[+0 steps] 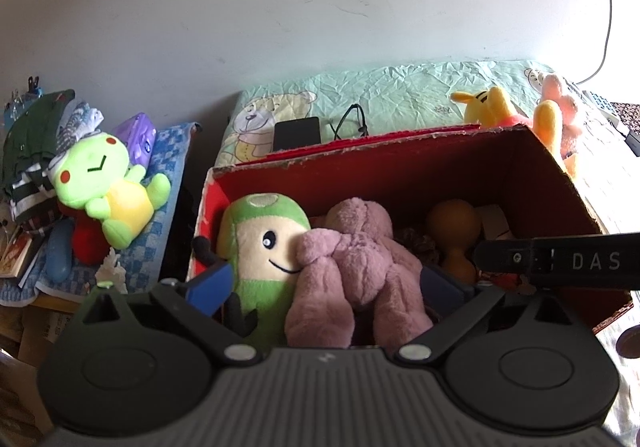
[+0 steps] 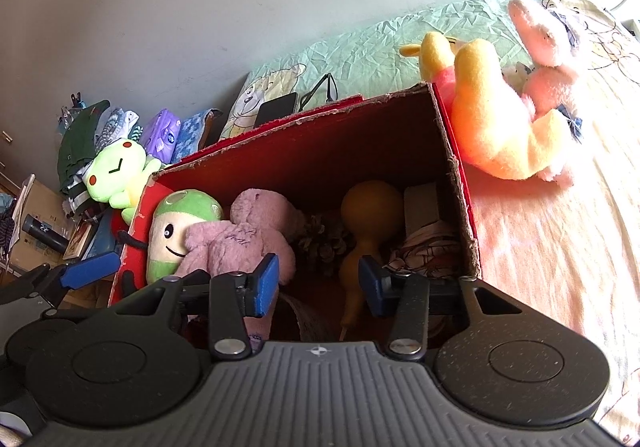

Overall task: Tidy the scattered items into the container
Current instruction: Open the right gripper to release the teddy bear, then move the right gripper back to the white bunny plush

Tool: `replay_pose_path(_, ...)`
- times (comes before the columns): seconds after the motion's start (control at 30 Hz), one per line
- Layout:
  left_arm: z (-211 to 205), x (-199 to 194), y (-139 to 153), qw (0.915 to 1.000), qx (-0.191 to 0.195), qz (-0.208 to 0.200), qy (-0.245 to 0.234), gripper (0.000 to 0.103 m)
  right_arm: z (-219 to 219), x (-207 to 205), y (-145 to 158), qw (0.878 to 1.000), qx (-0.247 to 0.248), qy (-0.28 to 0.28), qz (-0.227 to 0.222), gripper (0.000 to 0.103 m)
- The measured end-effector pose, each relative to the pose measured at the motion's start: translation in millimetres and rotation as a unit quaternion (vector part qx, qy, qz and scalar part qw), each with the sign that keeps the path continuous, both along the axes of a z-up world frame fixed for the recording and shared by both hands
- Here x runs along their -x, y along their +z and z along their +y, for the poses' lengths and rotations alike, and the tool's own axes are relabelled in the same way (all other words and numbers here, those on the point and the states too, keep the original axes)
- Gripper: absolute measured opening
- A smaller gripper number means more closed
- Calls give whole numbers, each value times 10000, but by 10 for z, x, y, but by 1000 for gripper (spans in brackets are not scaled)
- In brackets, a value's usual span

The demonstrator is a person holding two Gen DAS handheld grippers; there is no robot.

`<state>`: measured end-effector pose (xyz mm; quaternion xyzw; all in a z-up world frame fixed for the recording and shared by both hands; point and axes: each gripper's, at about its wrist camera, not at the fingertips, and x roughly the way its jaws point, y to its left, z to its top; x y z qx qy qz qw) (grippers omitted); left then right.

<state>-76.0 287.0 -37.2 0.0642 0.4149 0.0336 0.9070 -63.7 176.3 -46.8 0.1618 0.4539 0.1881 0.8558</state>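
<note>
Both sets of fingers hang over the near edge of the box (image 2: 460, 183), spread apart with nothing in them. Left gripper (image 1: 328, 283) straddles the purple plush (image 1: 352, 263), already dropped inside. Right gripper (image 2: 318, 281) is free. Yellow bear (image 2: 492, 119) and pink plush (image 2: 548, 51) lie on the bed (image 2: 560, 267) by the box's right wall, so I guess they're next.

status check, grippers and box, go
Left gripper open, empty, over box. Right gripper open, empty, over box too. Pink plush and green plush in; yellow plush still out on bed. Nothing blocking.
</note>
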Motion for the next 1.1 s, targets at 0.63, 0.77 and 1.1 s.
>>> replay_pose_path(0.63,35,32,58,9998,17,-71,170,100,-108,50,75,9996,-195,-79,-172,49)
replay_pose_path(0.77,58,9,65,9996,60,-78,281,100,-136,66,86,9995,-237,-69,-206,49)
replay_pose_path(1.1,182,97,190,9929,1068,-512,100,100,-399,209,212,9955,-782,-70,-531,49)
